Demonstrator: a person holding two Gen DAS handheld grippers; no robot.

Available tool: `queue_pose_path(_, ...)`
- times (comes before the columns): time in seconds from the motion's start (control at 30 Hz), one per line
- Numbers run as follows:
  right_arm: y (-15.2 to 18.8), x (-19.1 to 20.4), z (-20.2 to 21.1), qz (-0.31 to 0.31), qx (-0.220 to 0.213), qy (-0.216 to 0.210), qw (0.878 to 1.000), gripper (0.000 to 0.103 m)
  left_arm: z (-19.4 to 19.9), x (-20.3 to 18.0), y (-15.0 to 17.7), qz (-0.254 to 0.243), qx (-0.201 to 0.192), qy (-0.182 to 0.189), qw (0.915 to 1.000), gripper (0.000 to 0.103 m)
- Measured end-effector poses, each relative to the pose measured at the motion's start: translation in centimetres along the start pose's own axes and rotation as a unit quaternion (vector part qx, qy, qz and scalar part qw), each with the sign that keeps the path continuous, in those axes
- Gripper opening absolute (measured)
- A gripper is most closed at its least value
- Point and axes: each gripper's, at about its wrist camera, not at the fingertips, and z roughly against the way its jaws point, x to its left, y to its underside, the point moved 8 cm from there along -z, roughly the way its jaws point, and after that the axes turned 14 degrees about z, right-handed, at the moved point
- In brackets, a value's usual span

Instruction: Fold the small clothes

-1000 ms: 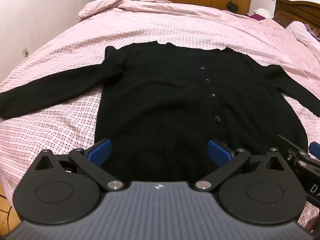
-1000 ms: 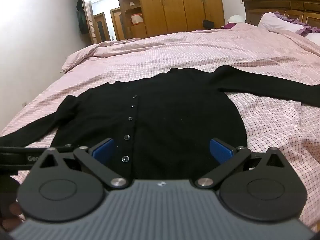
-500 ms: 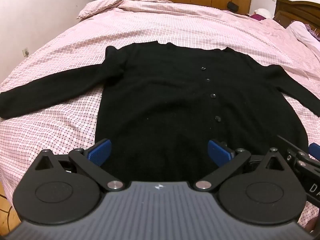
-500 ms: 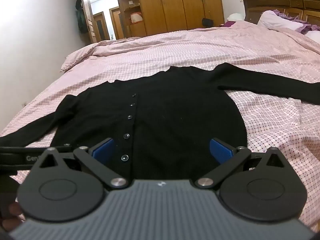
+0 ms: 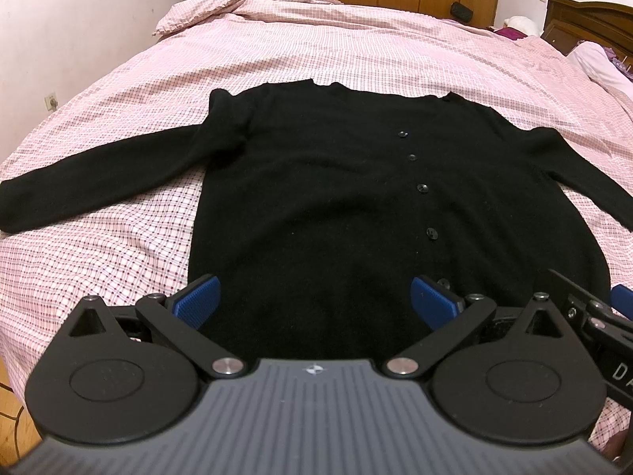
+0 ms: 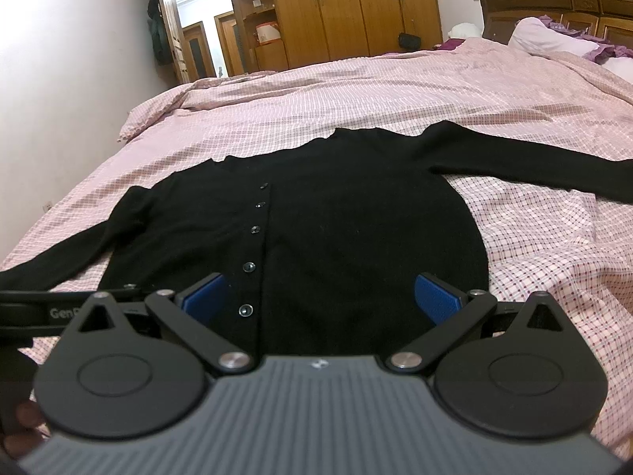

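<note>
The black cardigan lies flat and buttoned on the bed, directly ahead of both tools, hem nearest them, collar farthest, both sleeves spread outward; this layout appears meant to present clean fold lines. No fold is made yet. The left tool hovers over the hem with its jaws wide apart and empty, the button row ahead to its right. The right tool is likewise spread and empty, the buttons ahead to its left.
</note>
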Motion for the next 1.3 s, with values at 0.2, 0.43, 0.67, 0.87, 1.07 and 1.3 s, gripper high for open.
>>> queue_pose_path(0.2,0.1,0.0,0.0,0.000,0.000,0.000,1.000,0.103,-0.1,0.0,0.0,0.000,0.000,0.000,1.0000,0.103)
queue_pose_path(0.43,0.1,0.0,-0.1,0.000,0.000,0.000,1.000,0.103,-0.1,0.0,-0.1,0.000,0.001,0.000,1.0000,0.103)
queue_pose_path(0.67,0.2,0.1,0.0,0.001,-0.002,-0.001,1.000,0.103,-0.3,0.1,0.1,0.000,0.001,-0.002,1.0000,0.103)
queue_pose_path(0.87,0.1,0.2,-0.1,0.002,-0.008,0.000,1.000,0.103,-0.6,0.1,0.2,0.002,0.006,-0.004,1.0000,0.103)
queue_pose_path(1.07,0.3,-0.3,-0.3,-0.007,-0.005,0.004,1.000,0.103,-1.0,0.3,0.1,0.007,0.011,-0.006,0.9999,0.103)
queue_pose_path(1.3,0.7,-0.2,-1.4,-0.007,0.009,-0.001,1.000,0.103,-2.1,-0.1,-0.1,-0.008,0.017,-0.008,0.9998,0.103)
